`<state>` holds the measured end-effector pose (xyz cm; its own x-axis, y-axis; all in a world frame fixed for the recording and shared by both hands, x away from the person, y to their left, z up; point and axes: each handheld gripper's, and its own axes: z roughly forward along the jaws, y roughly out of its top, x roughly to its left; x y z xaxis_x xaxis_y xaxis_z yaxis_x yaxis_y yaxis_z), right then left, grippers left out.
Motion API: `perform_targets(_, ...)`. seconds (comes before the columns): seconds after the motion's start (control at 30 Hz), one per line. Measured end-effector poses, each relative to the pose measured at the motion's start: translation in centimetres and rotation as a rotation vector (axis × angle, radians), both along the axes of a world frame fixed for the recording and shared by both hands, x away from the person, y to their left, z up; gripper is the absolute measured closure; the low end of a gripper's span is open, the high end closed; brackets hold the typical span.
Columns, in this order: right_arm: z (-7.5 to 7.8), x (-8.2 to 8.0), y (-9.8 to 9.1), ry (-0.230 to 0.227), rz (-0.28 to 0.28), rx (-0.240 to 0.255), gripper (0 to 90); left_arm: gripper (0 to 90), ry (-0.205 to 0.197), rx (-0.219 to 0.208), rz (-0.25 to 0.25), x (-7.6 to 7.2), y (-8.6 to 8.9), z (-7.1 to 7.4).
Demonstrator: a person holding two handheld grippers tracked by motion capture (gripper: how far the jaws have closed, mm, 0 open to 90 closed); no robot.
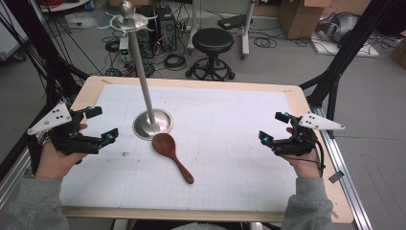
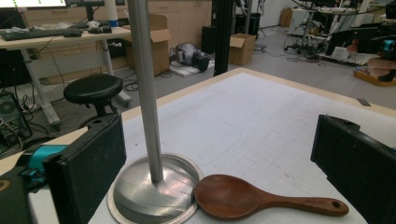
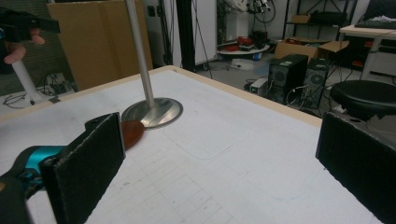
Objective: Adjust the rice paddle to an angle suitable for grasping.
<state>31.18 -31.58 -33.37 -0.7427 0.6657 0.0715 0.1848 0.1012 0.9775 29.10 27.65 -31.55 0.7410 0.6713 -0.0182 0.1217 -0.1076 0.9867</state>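
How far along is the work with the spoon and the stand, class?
Nothing looks done yet. The spoon lies flat on the table, its bowl against the base of the stand. Nothing is in hand: the left gripper and the right gripper are both open, well to either side of the spoon. Still left: reaching in, grasping the spoon and moving it, perhaps onto the stand.

In the right gripper view, a black jaw hides most of the brown wooden spoon (image 3: 132,132); the tall silver metal stand (image 3: 148,88) is cut off at the top edge.
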Motion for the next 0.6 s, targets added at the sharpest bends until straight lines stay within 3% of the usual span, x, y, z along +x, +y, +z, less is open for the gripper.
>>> perform_targets(0.43, 0.1, -0.3, -0.1, -0.006, -0.007, 0.005, 0.0, 3.7, -0.038, 0.001, -0.066, 0.1, -1.3, -0.1)
perform_targets(0.6, 0.2, -0.6, -0.3, -0.018, -0.022, 0.000, 0.0, 3.8, -0.015, 0.004, -0.065, 0.5, -2.0, -0.2)
